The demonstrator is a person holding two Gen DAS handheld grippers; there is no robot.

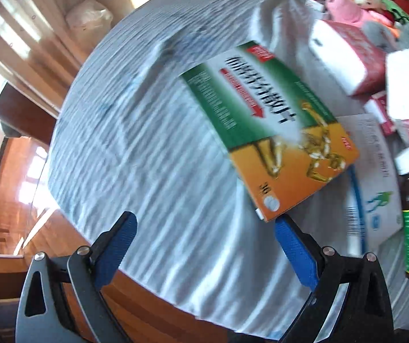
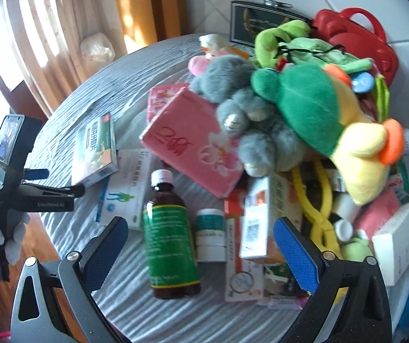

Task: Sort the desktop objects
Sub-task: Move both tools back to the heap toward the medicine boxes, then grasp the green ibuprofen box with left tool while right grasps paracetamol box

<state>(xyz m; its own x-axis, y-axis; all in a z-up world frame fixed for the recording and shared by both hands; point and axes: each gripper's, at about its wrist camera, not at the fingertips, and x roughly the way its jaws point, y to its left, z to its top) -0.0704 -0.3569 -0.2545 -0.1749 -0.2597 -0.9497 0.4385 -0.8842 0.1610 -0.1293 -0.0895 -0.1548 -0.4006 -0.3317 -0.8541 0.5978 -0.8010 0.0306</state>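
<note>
A green and orange medicine box lies on the grey-white cloth, partly over a white and blue box. My left gripper is open and empty, its fingertips just short of the box's near edge. It also shows in the right wrist view, beside the same box. My right gripper is open and empty above a brown bottle with a green label lying on the cloth. A small white and teal jar and several medicine boxes lie beside the bottle.
A pink tissue pack, a grey plush, a green and yellow plush and a red case crowd the back right. A dark picture frame leans on the wall. The table edge drops to the wooden floor at left.
</note>
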